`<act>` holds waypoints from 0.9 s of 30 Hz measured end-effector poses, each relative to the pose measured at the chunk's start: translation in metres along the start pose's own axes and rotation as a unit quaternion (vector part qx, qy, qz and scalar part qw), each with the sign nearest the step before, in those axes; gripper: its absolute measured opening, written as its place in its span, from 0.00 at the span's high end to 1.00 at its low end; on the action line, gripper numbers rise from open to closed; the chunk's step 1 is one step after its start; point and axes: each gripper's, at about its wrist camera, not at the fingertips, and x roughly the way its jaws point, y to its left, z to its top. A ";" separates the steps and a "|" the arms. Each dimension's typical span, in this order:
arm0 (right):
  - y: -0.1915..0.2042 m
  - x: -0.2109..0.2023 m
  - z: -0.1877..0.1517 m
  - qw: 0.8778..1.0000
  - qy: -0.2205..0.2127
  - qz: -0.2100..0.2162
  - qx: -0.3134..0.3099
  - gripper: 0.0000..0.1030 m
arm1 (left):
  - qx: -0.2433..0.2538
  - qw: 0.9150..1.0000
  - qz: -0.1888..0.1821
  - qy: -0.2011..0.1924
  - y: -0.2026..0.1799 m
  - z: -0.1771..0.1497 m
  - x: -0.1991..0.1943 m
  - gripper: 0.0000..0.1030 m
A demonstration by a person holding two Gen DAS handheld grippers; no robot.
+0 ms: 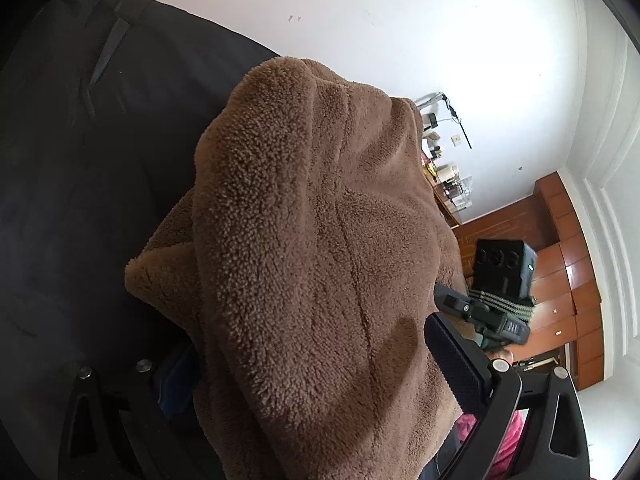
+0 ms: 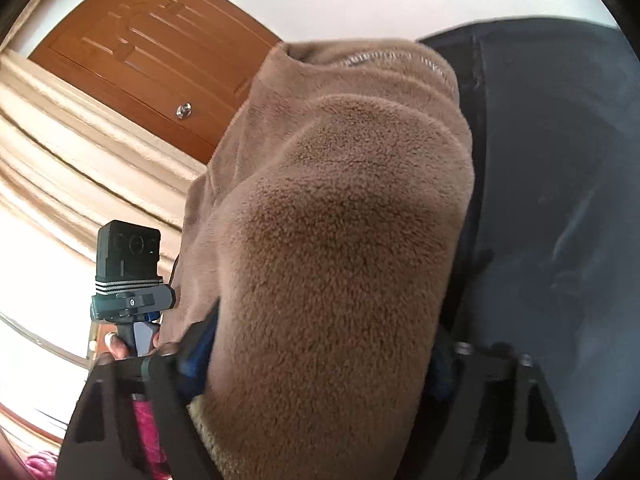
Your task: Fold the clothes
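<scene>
A brown fleece garment (image 1: pixel 312 200) bulges up between my left gripper's (image 1: pixel 308 340) wide-set fingers. It hides most of the left pad and touches the right pad (image 1: pixel 456 360). In the right wrist view the same fleece (image 2: pixel 340 208) fills my right gripper (image 2: pixel 320 340) from pad to pad, with a zipper (image 2: pixel 380 58) along its far edge. Both grippers grip thick folds of it. It rests against a dark cloth surface (image 1: pixel 80 160). Each view shows the other gripper's camera block (image 1: pixel 504 264) (image 2: pixel 128 256), and a hand (image 2: pixel 116 346) holds the one in the right wrist view.
The dark cloth (image 2: pixel 560 160) spreads to the right in the right wrist view. A wooden door (image 2: pixel 152 52) and cream curtains (image 2: pixel 60 140) stand behind. Wooden cabinets (image 1: pixel 560 272) and a cluttered shelf (image 1: pixel 444 160) line the white wall. Pink fabric (image 1: pixel 508 440) lies below.
</scene>
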 end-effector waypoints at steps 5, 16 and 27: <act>0.031 -0.012 -0.007 0.995 -0.044 -0.051 -0.067 0.38 | 0.000 1.000 -0.015 -0.008 0.002 -0.006 -0.006 0.02; 0.045 -0.061 -0.034 0.984 -0.118 -0.081 -0.105 0.40 | 0.062 0.995 -0.069 -0.035 -0.030 -0.023 -0.024 0.02; 0.007 -0.178 -0.079 0.970 -0.198 -0.105 -0.096 0.40 | 0.132 0.990 -0.042 0.011 -0.141 -0.040 0.029 0.02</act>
